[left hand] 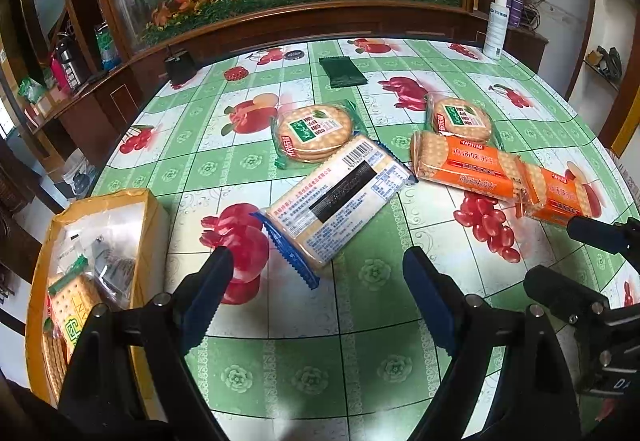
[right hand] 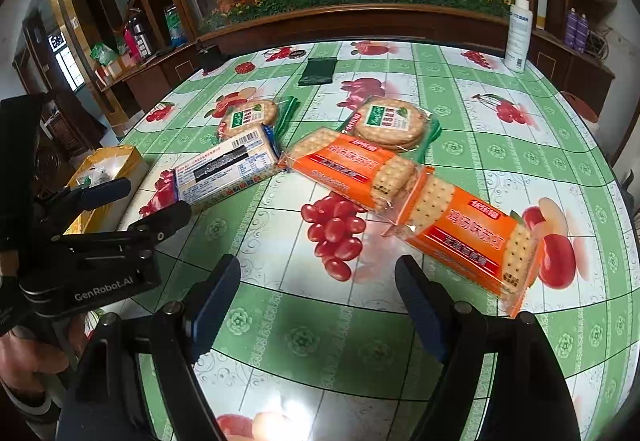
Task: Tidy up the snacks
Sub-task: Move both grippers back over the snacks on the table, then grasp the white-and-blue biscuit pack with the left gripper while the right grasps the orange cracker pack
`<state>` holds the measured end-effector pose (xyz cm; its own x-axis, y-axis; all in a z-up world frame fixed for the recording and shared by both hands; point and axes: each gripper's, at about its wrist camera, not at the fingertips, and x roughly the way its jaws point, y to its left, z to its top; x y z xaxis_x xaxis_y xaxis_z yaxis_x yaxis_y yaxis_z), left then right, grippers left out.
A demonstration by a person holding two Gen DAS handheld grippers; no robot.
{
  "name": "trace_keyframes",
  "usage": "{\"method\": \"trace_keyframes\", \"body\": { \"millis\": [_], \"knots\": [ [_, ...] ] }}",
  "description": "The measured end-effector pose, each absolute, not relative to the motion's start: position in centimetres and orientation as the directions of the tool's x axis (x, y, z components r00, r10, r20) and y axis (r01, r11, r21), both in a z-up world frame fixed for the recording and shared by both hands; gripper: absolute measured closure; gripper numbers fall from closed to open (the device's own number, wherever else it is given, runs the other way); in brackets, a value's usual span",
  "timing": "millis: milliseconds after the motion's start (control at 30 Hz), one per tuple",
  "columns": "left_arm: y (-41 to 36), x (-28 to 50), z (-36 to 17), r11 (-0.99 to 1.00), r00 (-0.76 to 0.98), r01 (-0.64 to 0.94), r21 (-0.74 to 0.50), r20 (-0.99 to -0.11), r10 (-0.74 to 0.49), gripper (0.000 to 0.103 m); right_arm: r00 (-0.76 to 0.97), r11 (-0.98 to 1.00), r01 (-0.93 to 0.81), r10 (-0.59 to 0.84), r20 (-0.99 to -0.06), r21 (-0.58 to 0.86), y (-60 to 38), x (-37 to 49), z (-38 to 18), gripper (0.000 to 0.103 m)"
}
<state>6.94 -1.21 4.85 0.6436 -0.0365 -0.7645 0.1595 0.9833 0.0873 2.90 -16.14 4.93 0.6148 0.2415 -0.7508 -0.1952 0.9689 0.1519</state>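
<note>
- Well, both my tongs stand open over the glossy fruit-print tablecloth (left hand: 280,373), nothing between the left gripper (left hand: 316,269) or the right gripper (right hand: 318,273).
- Crinkly cracker packs lie ahead: a long blue-edged pack (left hand: 336,201) (label side up), two orange packs (right hand: 468,237), two round green ones (left hand: 314,131).
- The yellow cardboard box (left hand: 150,217) sits left, holding more crackers.
</note>
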Motion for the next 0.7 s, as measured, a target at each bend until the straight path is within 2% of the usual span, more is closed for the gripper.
{"method": "trace_keyframes", "body": {
  "millis": [400, 700],
  "knots": [
    [-1.9, 8.4, 4.4, 0.980, 0.627, 0.175, 0.099, -0.778, -0.034, 0.016, 0.629, 0.971, -0.194, 0.232, -0.742, 0.139, -17.0, 3.6, 5.5, 0.023],
    [-1.8, 10.7, 3.5, 0.974, 0.569, 0.221, 0.055, -0.818, -0.083, 0.016, 0.629, 0.973, -0.198, 0.218, -0.746, 0.117, -18.2, 4.4, 5.5, 0.023]
  ]
}}
